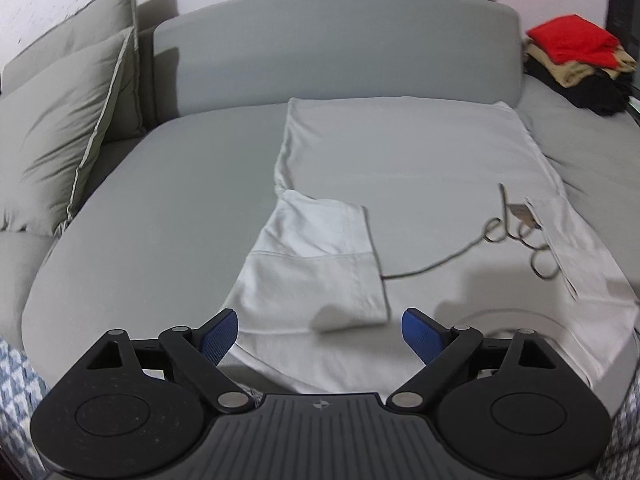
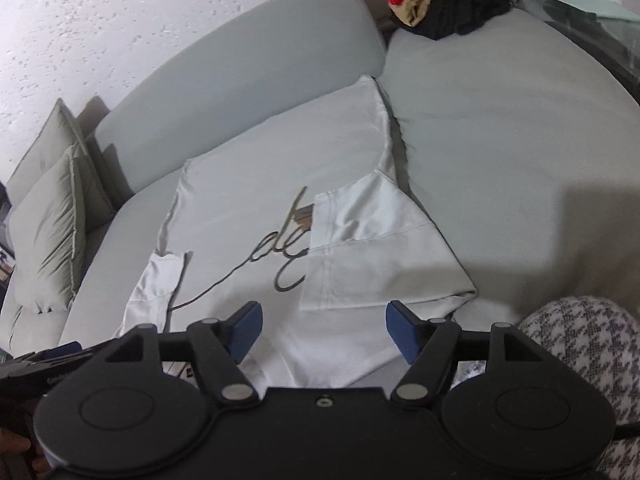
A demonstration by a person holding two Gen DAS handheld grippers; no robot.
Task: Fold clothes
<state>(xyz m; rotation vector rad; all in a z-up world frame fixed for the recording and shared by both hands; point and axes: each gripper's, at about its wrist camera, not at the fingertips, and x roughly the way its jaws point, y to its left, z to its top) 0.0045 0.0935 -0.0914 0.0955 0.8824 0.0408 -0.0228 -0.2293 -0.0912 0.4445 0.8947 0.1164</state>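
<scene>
jaws apart; white shirt [image 1: 400,168] script half hidden

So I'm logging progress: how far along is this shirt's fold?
Done: both sleeves of the white T-shirt lie folded inward, and a pile of folded clothes sits behind. In hand: nothing; left gripper and right gripper are open. Left: folding the body.

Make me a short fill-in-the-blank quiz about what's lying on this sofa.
1. The T-shirt spread on the sofa is ____ in colour.
2. Both of its sleeves are folded ____ over its body.
3. The top garment of the pile in the far corner is ____.
4. The left gripper has its jaws ____.

Missing words: white; inward; red; open
</scene>
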